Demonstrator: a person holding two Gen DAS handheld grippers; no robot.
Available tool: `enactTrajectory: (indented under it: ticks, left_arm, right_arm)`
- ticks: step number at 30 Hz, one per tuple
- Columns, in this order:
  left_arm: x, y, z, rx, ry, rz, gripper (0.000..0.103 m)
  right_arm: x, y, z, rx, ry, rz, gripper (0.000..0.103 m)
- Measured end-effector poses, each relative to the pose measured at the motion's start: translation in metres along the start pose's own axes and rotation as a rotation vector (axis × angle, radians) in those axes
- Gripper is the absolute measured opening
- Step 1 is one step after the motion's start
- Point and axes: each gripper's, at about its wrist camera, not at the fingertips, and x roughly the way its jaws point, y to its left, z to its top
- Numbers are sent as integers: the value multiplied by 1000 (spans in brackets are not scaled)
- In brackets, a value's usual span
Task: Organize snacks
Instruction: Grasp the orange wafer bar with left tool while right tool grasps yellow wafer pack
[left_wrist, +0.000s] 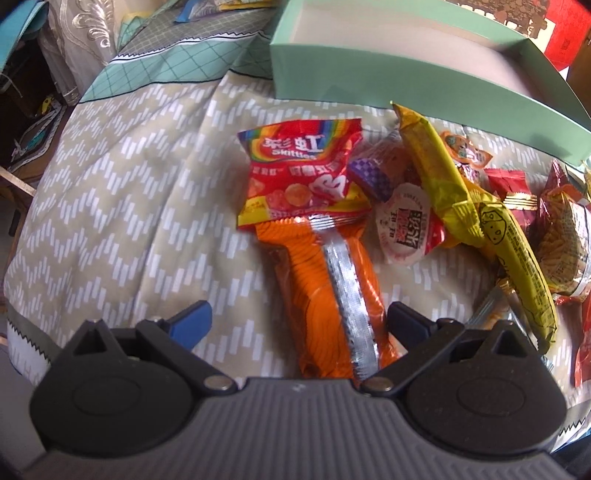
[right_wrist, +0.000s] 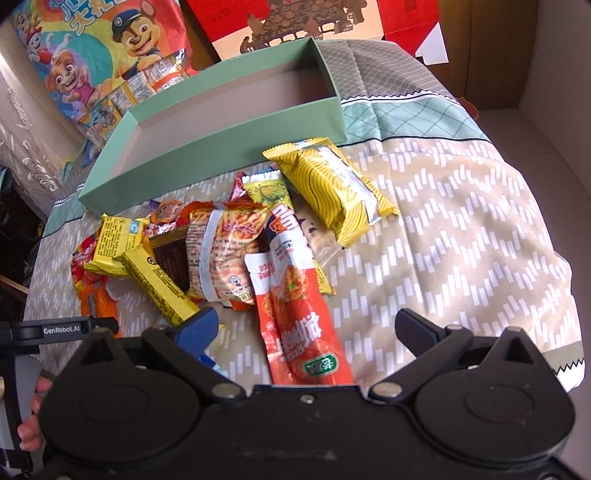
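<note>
1. I judge I am at the very start of the sorting: the green box (right_wrist: 236, 122) at the far side of the bed looks empty inside, and the snacks lie in a loose heap on the patterned bedspread (right_wrist: 461, 229) just in front of its near wall.
2. My left gripper (left_wrist: 299, 325) has its jaws spread wide, holding nothing, with the orange packet (left_wrist: 325, 295) lying lengthwise between them.
3. My right gripper (right_wrist: 306, 328) is likewise spread and empty, with the near end of the red sachet (right_wrist: 306, 325) between its jaws.
4. Next move, as I read it: close the left jaws across the orange packet's near end, lift, and carry it forward over the box wall. The Skittles bag (left_wrist: 303, 173) overlaps its far end, so I expect it to drag or tip off.
5. The orange packet is long and rounded, glossy film with a crimped silver seam down its back; it should dent under a firm squeeze.
6. The red sachet is flat, slick and limp.
7. The yellow wafer pack (right_wrist: 332, 188), at the right of the heap, is a puffed foil pillow with serrated ends.
8. The box is stiff matte card with straight low walls.
</note>
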Motion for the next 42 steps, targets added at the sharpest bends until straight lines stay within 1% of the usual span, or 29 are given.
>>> enactTrajectory:
  ticks: [3,6,7,9,11,13,14,15,16,17,18,19,20,21,22,23,25,26,27,30,33,35,39,42]
  left_arm:
    - [1,9,-1,-17,4,12,103]
    - [1,12,-1,-24,6,16,103]
    - [1,12,-1,-25,6,16,103]
    - [2,12,-2,-24,7,20,103]
    - [4,11,-2,-17,7,27,103]
    - [4,10,-1,-14,2,21,99]
    - [3,10,-1,-13,-1,15,98]
    - [2,10,-1,-10,-4,8,95]
    - [2,9,0,-9,-7,0,90]
    - [1,9,0,-9,-10,-12,87]
    - [0,9,1,-6,-18,-22,82]
    - [-1,8,1,0,-27,-26,77]
    - [-2,7,1,7,-35,-27,74]
    - [-3,5,1,21,-47,-31,68]
    - [-4,3,1,33,-56,-37,60]
    - [-4,2,2,42,-62,-44,58]
    - [-4,0,1,55,-69,-52,56]
    - [-4,0,1,57,-72,-54,56]
    - [-3,0,1,57,-74,-57,56]
    - [-4,2,-1,61,-86,-67,56]
    - [-9,3,-5,62,-102,-90,51]
    - [-12,4,-6,70,-110,-111,50]
    - [-31,1,-6,115,-170,-144,50]
    - [-42,2,-4,118,-193,-165,50]
  right_arm:
    - [2,-7,10,-13,-31,34,103]
    - [10,-18,31,-25,-38,73,103]
    - [13,-21,39,-35,-52,78,103]
    - [20,-26,54,-71,-81,97,103]
    - [28,-31,67,-105,-92,121,103]
    - [36,-35,78,-147,-99,134,103]
    - [41,-36,83,-174,-102,136,101]
    - [44,-37,86,-187,-98,138,97]
    - [51,-40,92,-197,-84,151,96]
    - [57,-41,95,-201,-71,165,94]
    - [60,-42,96,-203,-63,172,89]
    - [64,-44,97,-202,-52,180,87]
    - [67,-43,95,-196,-41,195,84]
    - [69,-43,94,-188,-34,205,80]
    - [70,-44,93,-181,-28,212,78]
    - [71,-43,90,-174,-22,217,76]
    - [72,-43,86,-158,-14,217,76]
    - [70,-42,84,-152,-16,213,70]
    - [68,-39,82,-151,-16,211,52]
    - [57,-29,74,-154,-18,178,51]
    - [43,-21,65,-136,-15,170,50]
    - [29,-11,58,-139,-28,155,50]
    - [8,5,49,-145,-47,162,50]
    - [1,16,47,-157,-54,160,50]
